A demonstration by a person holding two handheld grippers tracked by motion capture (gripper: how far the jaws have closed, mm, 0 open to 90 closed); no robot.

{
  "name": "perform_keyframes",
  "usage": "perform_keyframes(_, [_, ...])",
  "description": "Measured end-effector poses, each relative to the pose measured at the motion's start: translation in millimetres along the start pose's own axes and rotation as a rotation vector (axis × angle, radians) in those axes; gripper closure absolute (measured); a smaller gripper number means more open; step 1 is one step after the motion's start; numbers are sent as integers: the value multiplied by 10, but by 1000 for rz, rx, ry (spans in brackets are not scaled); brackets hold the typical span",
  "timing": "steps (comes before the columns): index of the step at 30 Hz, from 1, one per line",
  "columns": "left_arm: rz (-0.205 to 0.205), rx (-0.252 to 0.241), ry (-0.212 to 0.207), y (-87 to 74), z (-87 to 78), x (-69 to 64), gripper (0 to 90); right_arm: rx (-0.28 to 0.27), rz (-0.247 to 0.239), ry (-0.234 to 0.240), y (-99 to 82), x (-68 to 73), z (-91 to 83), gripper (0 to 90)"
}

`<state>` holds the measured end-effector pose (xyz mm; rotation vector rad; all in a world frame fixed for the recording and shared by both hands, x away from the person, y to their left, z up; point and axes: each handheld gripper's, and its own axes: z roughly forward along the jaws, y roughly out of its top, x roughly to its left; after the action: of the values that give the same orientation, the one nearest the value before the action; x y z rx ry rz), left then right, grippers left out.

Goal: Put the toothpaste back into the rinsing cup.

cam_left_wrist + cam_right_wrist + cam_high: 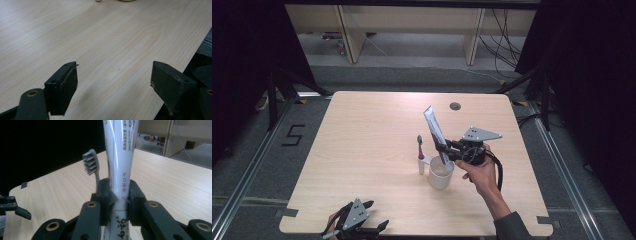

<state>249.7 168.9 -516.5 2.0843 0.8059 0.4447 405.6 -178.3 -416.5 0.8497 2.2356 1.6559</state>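
One wide wooden surface (372, 165) carries everything, and it is the largest thing here. Near its middle, a little toward the person's right, stands a white cup (441, 175), upright and open at the top. Inside the cup I see a toothbrush (420, 149): its handle goes down at the left inner side of the cup, and its grey bristle head stands above the rim. A toothpaste tube (435, 131), white with red and dark print, is tilted, with its flat end high and leaning to the left. Its lower end reaches the mouth of the cup; whether it touches the bottom I cannot tell.

The right tool (445, 150) grips this tube at its lower part. In the right gripper view the two black jaws press on both sides of the tube (121, 170), and the toothbrush head (90, 165) stands just behind on the left.

The left tool (357, 220) rests at the near edge of the surface, well apart from the cup. In the left gripper view its jaws stand wide open, with bare wood (105, 45) between them.
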Motion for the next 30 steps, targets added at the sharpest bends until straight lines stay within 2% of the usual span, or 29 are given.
perform_keyframes(1, [1,2,1,0,-2,-2,211,-7,-8,12,-28,-10,26,758])
perform_keyframes(2, [-23,-19,-10,-3,6,-23,211,-1,11,14,-40,1,29,758])
perform_keyframes(4, [-27,-18,-10,-2,3,-23,211,1,12,18,-68,14,42,758])
perform_keyframes(5, [-12,-9,-6,-1,2,-8,211,1,12,18,-68,14,42,758])
perform_keyframes(7, [-25,-18,-10,-4,4,-24,211,8,-2,27,-99,12,69,758])
perform_keyframes(8, [-22,-14,-11,-4,-2,-24,211,28,11,8,-132,30,63,757])
perform_keyframes(9, [-8,-4,-10,0,-8,-14,211,28,11,8,-132,30,63,757])
perform_keyframes(10, [-28,-25,-11,-3,12,-25,212,26,-6,23,-146,9,73,757])
perform_keyframes(11, [-24,-19,-10,-3,10,-24,211,40,20,25,-176,20,80,757])
perform_keyframes(12, [-17,-14,-10,-5,4,-22,211,40,20,25,-176,20,80,757])
perform_keyframes(13, [-24,-20,-12,-7,7,-27,212,52,-22,20,-194,7,83,757])
perform_keyframes(14, [-8,-7,-11,-4,-1,-15,212,52,-22,20,-194,7,83,757])
perform_keyframes(16, [-24,-18,-10,-4,11,-24,212,59,-13,34,-218,17,99,756])
perform_keyframes(17, [-4,-2,-10,-3,-2,-12,212,70,-11,28,-224,21,97,756])
perform_keyframes(18, [-18,-16,-11,-5,5,-23,212,68,-15,42,-235,16,112,756])
perform_keyframes(19, [-4,-4,-12,-3,-3,-12,212,59,-26,29,-253,23,122,756])
perform_keyframes(20, [-24,-20,-10,-4,10,-25,212,69,-27,25,-260,33,123,755])
perform_keyframes(23, [-15,-7,-9,-2,-8,-18,212,87,-39,33,-275,37,133,755])
perform_keyframes(24, [-23,-14,-11,-2,0,-20,212,91,-38,46,-294,47,141,754])
perform_keyframes(25, [-3,1,-1,-1,-7,-6,212,91,-38,46,-294,47,141,754])
perform_keyframes(26, [-21,-14,-9,-3,2,-21,212,82,-52,38,-296,38,137,754])
perform_keyframes(27, [-21,-13,-10,-3,-1,-25,212,70,-55,36,-299,37,142,753])
perform_keyframes(28, [-14,-8,-10,-3,-4,-21,212,79,-52,36,-297,42,137,752])
perform_keyframes(29, [-3,0,-11,0,-9,-14,212,101,-29,40,-298,63,122,751])
perform_keyframes(30, [-5,0,-10,-1,-9,-13,212,94,-59,43,-297,42,120,750])
